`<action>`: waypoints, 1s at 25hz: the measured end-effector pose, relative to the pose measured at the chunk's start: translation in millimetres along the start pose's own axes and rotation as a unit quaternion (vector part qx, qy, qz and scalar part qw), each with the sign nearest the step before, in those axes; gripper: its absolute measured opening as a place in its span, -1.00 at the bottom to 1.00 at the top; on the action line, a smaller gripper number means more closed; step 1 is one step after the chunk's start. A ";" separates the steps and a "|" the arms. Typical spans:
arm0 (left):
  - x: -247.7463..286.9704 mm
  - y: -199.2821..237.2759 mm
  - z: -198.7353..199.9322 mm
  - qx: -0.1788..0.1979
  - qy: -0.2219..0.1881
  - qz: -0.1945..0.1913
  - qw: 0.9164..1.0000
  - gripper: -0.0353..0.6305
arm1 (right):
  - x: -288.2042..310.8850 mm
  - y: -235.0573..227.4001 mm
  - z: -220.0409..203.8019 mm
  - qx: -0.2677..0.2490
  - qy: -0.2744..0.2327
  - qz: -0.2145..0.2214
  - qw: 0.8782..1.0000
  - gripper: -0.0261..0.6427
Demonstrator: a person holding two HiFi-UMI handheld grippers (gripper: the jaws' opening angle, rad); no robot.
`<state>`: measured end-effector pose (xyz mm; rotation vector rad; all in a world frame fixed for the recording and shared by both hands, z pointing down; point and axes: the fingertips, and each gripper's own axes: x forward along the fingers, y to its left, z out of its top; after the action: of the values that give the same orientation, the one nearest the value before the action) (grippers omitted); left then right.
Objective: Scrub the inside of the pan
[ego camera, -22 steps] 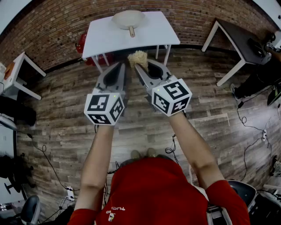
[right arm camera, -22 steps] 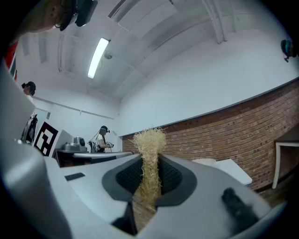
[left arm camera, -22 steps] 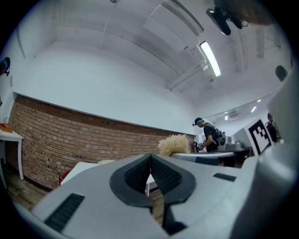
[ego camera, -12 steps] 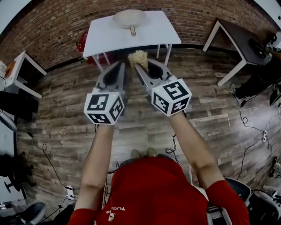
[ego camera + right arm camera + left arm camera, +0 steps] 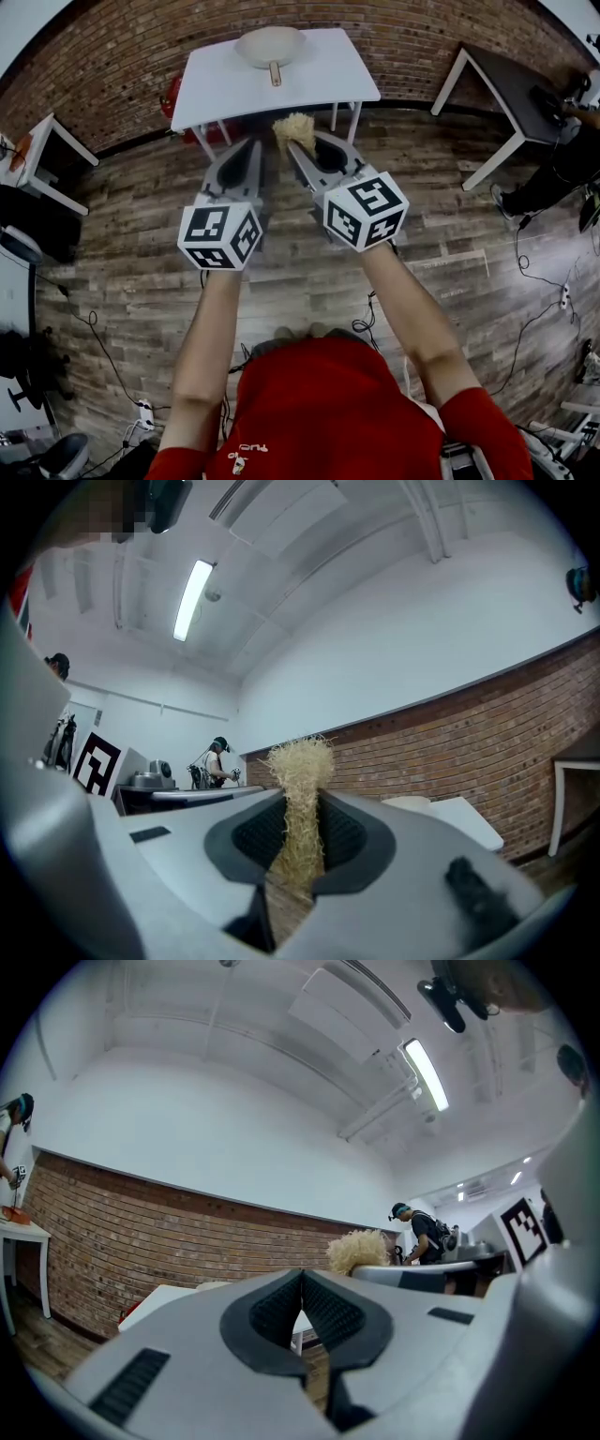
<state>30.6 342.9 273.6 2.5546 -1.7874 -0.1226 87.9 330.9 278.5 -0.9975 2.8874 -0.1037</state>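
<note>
A beige pan with its handle toward me rests on the white table by the brick wall. My right gripper is shut on a straw-coloured scrubber, whose fibres are pinched between the jaws and fan out above them. My left gripper is beside it, shut with nothing between its jaws. Both grippers hang over the wooden floor, short of the table's near edge. The scrubber also shows in the left gripper view.
A dark table stands at the right and a small white table at the left. Cables trail across the wooden floor. A red object sits under the white table. People work at benches in the background.
The view has shifted slightly; the table and pan sit a little further left in the picture. Both grippers keep their hold and their places.
</note>
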 end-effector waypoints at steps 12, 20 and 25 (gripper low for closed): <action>35.4 5.8 -3.5 0.014 0.001 0.023 1.000 -0.85 | 13.5 -43.4 1.3 0.004 0.000 0.009 1.000 -0.67; 86.5 55.3 -8.4 0.014 -0.009 0.024 1.000 -0.85 | 72.6 -81.3 -6.4 -0.002 0.005 0.003 1.000 -0.67; 131.1 100.6 -8.7 0.024 -0.013 0.019 0.999 -0.85 | 127.4 -111.6 -7.2 -0.001 0.006 -0.009 1.000 -0.67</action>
<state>-18.3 185.0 281.7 2.5612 -1.8703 -0.1139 55.7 164.7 288.4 -1.0281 2.8896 -0.1079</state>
